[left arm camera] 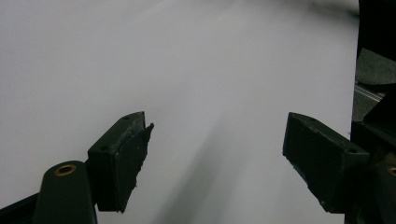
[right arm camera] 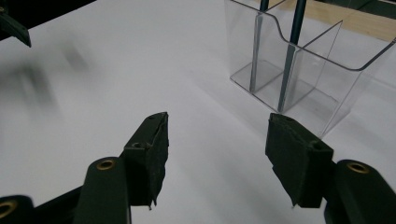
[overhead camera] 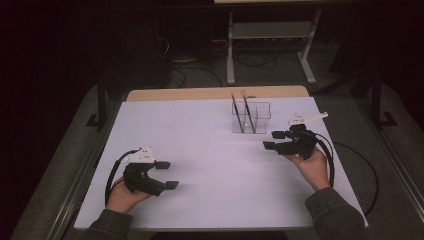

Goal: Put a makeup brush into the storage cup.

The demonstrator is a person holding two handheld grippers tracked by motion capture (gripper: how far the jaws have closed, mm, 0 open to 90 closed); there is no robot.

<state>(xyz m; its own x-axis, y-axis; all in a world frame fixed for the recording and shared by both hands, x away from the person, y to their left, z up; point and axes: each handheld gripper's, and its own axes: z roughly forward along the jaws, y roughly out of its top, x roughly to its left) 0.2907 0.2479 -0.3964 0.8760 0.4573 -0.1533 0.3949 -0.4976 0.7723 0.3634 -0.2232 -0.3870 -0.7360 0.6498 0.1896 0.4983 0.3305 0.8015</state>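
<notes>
A clear plastic holder (overhead camera: 251, 117) (right arm camera: 299, 65) with compartments stands at the back of the white table, and two pencils (overhead camera: 238, 113) lean upright in it (right arm camera: 289, 56). My right gripper (overhead camera: 274, 139) (right arm camera: 217, 154) hovers just right of the holder, pointing left, its jaws open with nothing between them. Held low over the front left of the table, my left gripper (overhead camera: 167, 174) (left arm camera: 217, 158) is open and empty too, above bare white surface.
The white table top (overhead camera: 210, 160) has a wooden strip (overhead camera: 215, 93) along its far edge. Black cables (overhead camera: 350, 165) trail from the right gripper over the table's right edge. Dark floor and a metal frame (overhead camera: 270, 45) lie beyond.
</notes>
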